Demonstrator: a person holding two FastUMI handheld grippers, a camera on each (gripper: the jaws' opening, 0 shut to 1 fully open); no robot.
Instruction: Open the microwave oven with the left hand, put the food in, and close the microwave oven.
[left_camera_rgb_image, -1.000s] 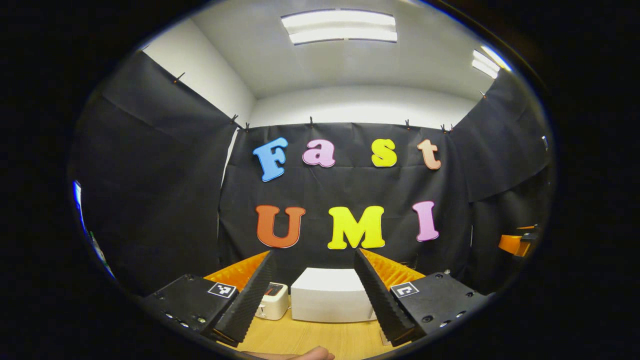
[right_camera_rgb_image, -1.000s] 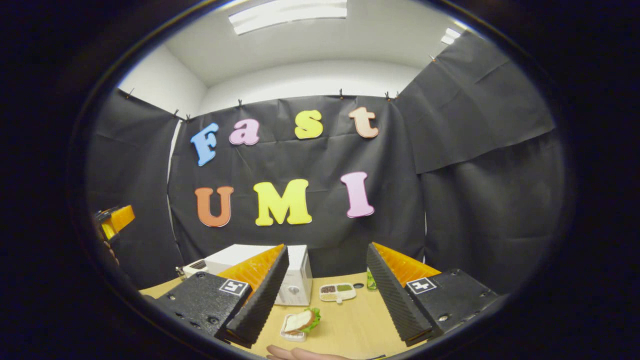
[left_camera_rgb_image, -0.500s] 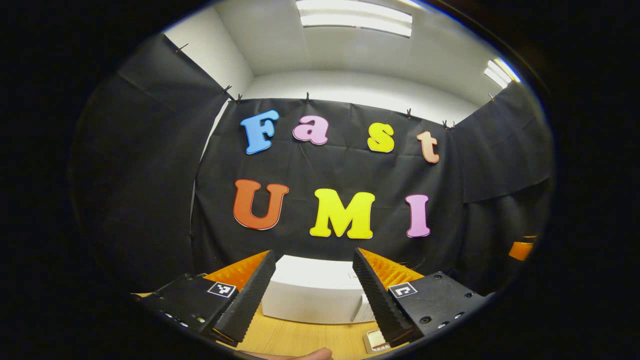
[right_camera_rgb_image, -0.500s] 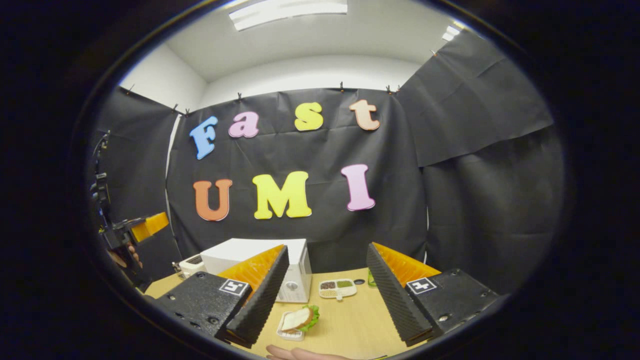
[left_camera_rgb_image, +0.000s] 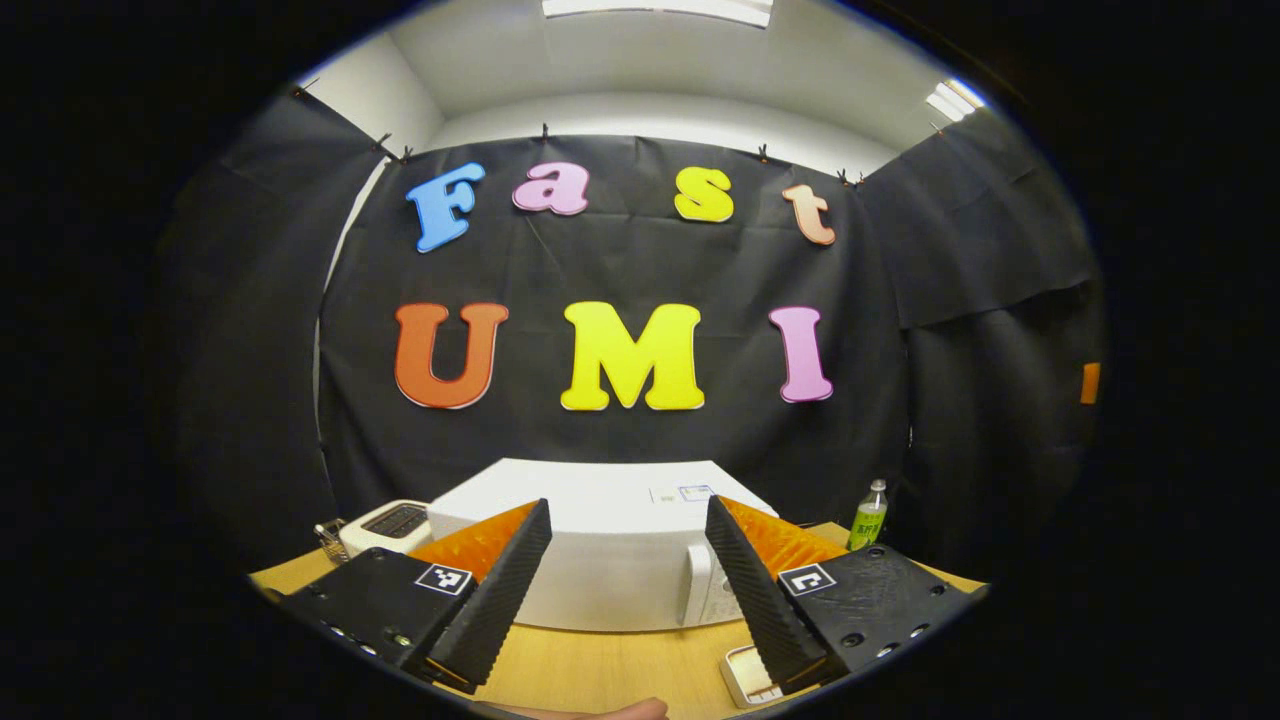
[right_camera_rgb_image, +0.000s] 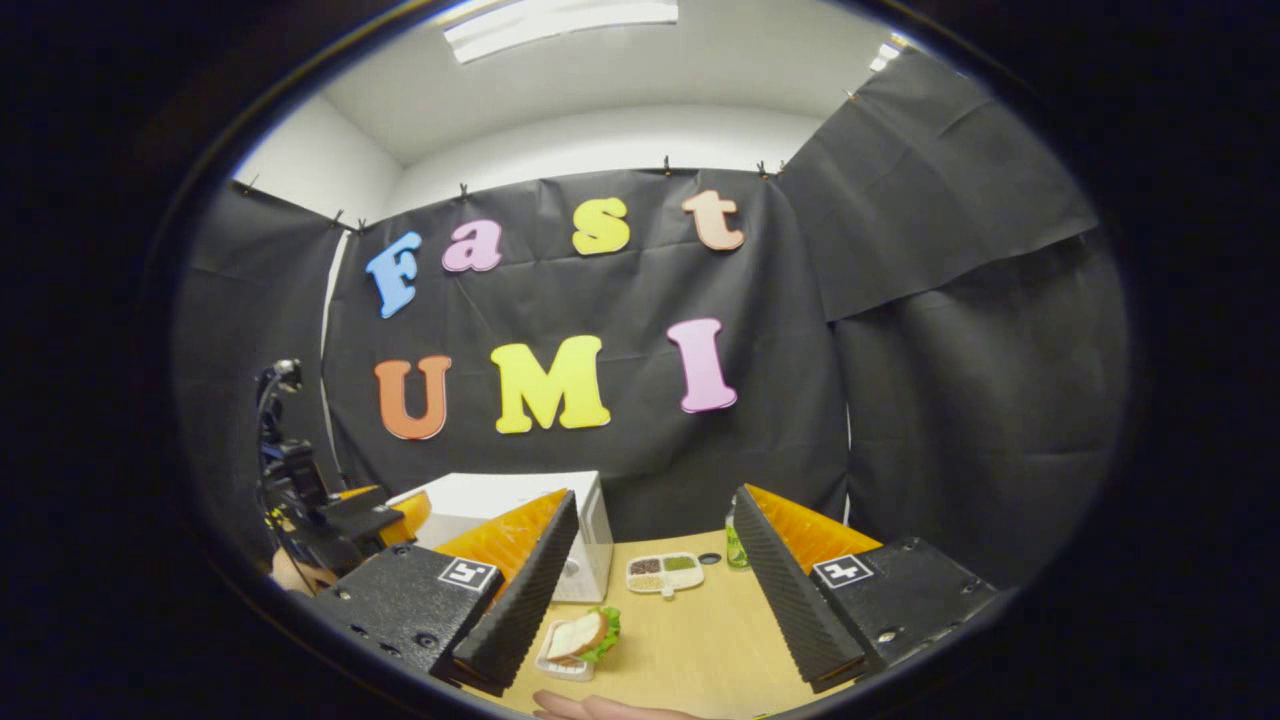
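The white microwave (left_camera_rgb_image: 600, 575) stands straight ahead of my left gripper (left_camera_rgb_image: 626, 505), its door shut and its pale handle (left_camera_rgb_image: 697, 597) at the right of the front. That gripper is open with nothing between its fingers and is still short of the door. In the right gripper view the microwave (right_camera_rgb_image: 596, 520) sits left of centre, partly behind one finger. A sandwich with lettuce (right_camera_rgb_image: 582, 634) lies on a small white tray on the wooden table (right_camera_rgb_image: 690, 650). My right gripper (right_camera_rgb_image: 655, 493) is open above the table, behind the sandwich. The left gripper (right_camera_rgb_image: 375, 512) shows at the far left beside the microwave.
A white toaster (left_camera_rgb_image: 388, 522) stands left of the microwave. A green bottle (right_camera_rgb_image: 733, 547) and a divided dish of seasonings (right_camera_rgb_image: 663, 573) sit at the back, right of the microwave. A small tray's corner (left_camera_rgb_image: 743, 676) lies by my left gripper's right finger.
My left gripper has moved toward the microwave, which now looks much larger and nearer. In the right gripper view it has come in beside the microwave. The right gripper has barely shifted.
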